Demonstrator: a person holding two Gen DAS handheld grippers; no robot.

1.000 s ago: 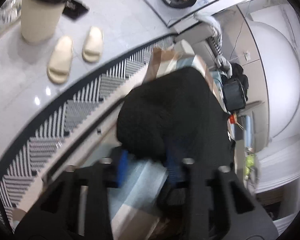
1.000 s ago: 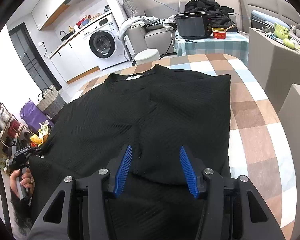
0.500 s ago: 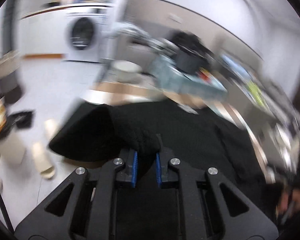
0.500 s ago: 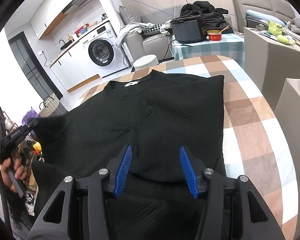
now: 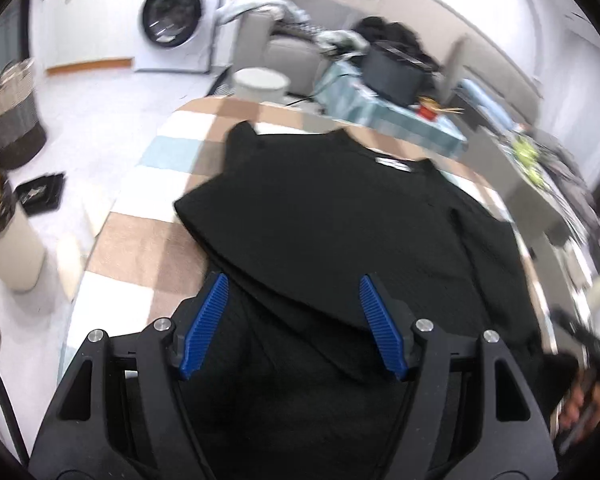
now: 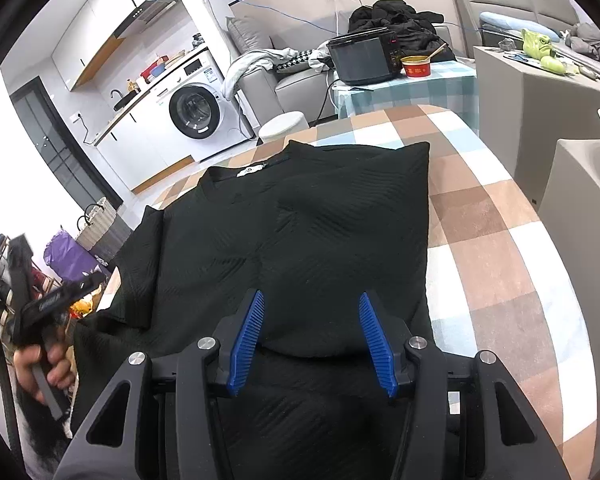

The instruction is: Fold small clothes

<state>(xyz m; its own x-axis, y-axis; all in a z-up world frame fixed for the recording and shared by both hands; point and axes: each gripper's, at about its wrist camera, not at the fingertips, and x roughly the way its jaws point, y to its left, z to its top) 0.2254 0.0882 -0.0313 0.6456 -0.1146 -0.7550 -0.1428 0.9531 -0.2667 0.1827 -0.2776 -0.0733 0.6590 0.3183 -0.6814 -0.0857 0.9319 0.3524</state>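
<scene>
A black knit top lies flat on the checked tablecloth, collar label away from me. Both sleeves are folded in over the body; the left sleeve lies across it. My left gripper hovers over that sleeve's near edge, its jaws opening, the blue pads wide apart and clear of the cloth. In the right wrist view a hand holds this left gripper at the table's left side. My right gripper stands open over the folded right sleeve's lower edge, pressing on nothing.
Beyond the table's far end stand a white stool, a washing machine and a side table with a black appliance and a red bowl. A grey cabinet flanks the right. A woven basket and bin stand on the floor at the left.
The left gripper carried the left sleeve up from the table's side and over the body, then let go; its jaws went from shut on the cloth to wide. The right gripper stayed put.
</scene>
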